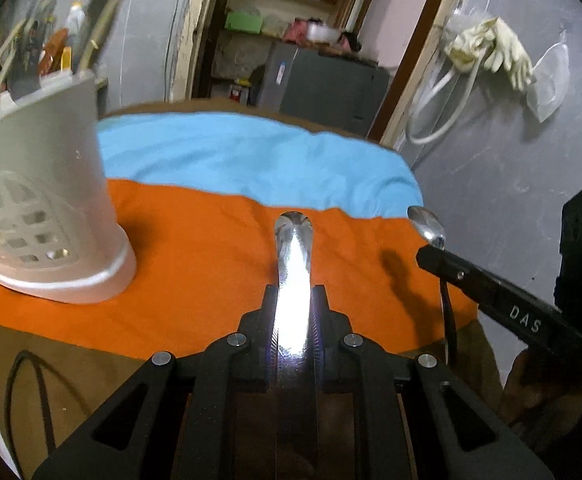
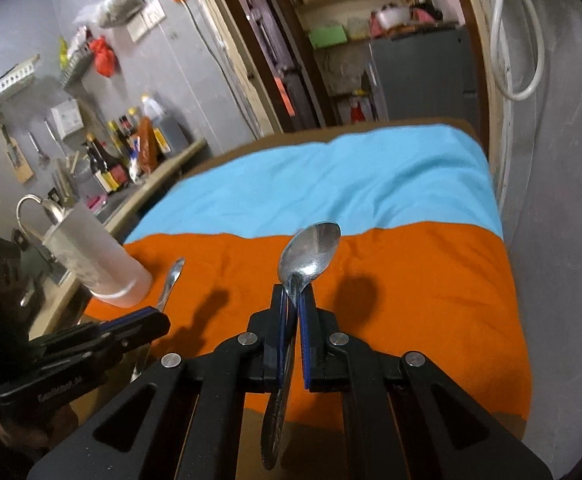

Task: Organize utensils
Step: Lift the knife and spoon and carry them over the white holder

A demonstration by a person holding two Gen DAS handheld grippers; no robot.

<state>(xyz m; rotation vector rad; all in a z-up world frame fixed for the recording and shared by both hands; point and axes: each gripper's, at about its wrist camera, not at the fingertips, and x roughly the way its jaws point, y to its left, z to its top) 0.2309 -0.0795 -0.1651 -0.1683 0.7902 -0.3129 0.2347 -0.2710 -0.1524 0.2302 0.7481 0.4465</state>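
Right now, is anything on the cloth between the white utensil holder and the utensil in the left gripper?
No. In the left wrist view, only bare orange cloth separates the utensil holder from the utensil clamped in the left gripper.

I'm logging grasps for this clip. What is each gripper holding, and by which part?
The left gripper clamps a flat metal utensil partway along its length. The right gripper pinches a spoon at the neck, just below the bowl.

Pale rubber gloves (image 1: 503, 54) are hung at the upper right of the left wrist view. Sauce bottles (image 2: 109, 160) are crowded on a counter at the left of the right wrist view, and a grey cabinet (image 2: 423, 76) is seen through the doorway.
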